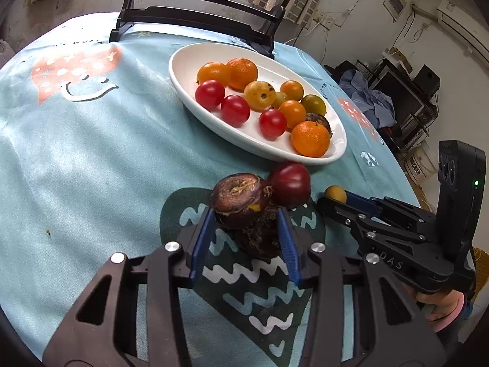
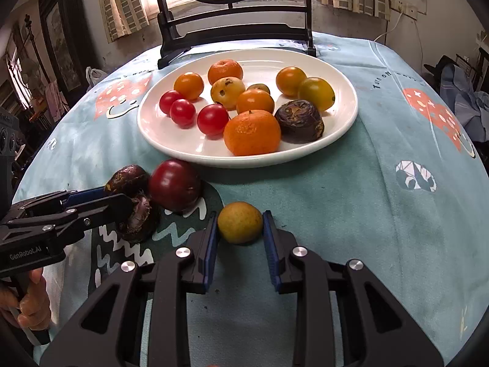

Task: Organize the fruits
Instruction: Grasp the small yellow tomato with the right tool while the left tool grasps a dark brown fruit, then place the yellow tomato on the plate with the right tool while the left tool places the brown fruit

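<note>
A white oval plate [image 1: 189, 91] [image 2: 342, 85] holds several oranges, red tomatoes and yellow fruits. On the cloth in front of it lie two dark brown water chestnuts [image 1: 238, 198] [image 2: 128, 180], one stacked against the other [image 1: 259, 238] [image 2: 137, 220], and a dark red plum [image 1: 288, 188] [image 2: 174, 183]. My left gripper [image 1: 244, 220] [image 2: 119, 195] is shut on the upper water chestnut. My right gripper [image 2: 240, 223] [image 1: 333, 198] is shut on a small yellow fruit [image 2: 240, 221] [image 1: 335, 194] resting on the cloth.
A black wooden stand [image 1: 195, 15] [image 2: 235, 33] with a round painted panel stands behind the plate. The round table carries a light blue patterned cloth [image 1: 76, 153] [image 2: 382, 198]. Cluttered furniture sits beyond the table's right edge [image 1: 397, 91].
</note>
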A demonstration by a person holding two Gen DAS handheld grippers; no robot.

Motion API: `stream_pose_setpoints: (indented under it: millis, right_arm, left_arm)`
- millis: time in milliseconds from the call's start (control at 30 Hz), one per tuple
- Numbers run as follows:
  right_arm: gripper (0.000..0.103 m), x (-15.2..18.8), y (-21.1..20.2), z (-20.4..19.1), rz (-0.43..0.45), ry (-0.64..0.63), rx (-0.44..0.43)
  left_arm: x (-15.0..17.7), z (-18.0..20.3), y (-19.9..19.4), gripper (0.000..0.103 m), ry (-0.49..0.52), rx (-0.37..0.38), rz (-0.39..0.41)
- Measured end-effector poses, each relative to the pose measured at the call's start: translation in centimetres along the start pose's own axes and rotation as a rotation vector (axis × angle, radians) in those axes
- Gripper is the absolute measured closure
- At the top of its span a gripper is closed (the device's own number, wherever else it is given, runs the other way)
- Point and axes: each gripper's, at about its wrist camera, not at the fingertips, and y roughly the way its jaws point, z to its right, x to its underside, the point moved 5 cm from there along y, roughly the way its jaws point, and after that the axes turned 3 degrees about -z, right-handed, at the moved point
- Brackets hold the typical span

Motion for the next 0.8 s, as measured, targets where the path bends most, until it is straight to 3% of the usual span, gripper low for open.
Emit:
stream_pose_setpoints:
  millis: [167,200,267,367,433,467,800]
  right_arm:
    - [0.075,0.2,0.2,-0.1,-0.004,-0.007,0.008]
    - [0.075,0.2,0.2,-0.1,-0.004,-0.009,0.01]
    - [0.074,0.2,0.2,-0.1,-0.002,-0.013,0.014]
    - [0.075,0.2,0.2,-0.2,-0.002,-0.015,0.018]
    - [0.074,0.2,0.2,-0.1,-0.003,-0.014,0.017]
    - [0.074,0.2,0.2,-0.2,-0.002,-0.015,0.018]
    - [0.075,0.3,0.0,-0.1,0.004,-0.007,0.015]
  left_arm:
    - [-0.3,0.3,0.1,0.058,0.022,-0.022,0.011]
    - [-0.4,0.4,0.2,0.056,0.023,-0.031,0.012]
    - [-0.6,0.5,0.6,0.04,0.01,-0.037,0.015]
    - [-0.8,0.6,1.2,0.044,0.015,-0.042,0.01]
    - [-0.8,0.7,1.1,0.051,0.027,-0.042,0.021]
    - [-0.9,0.6,0.9,0.06,0.023,-0.046,0.034]
    - [-0.9,1.0,-1.0,0.062,0.067,-0.113,0.117]
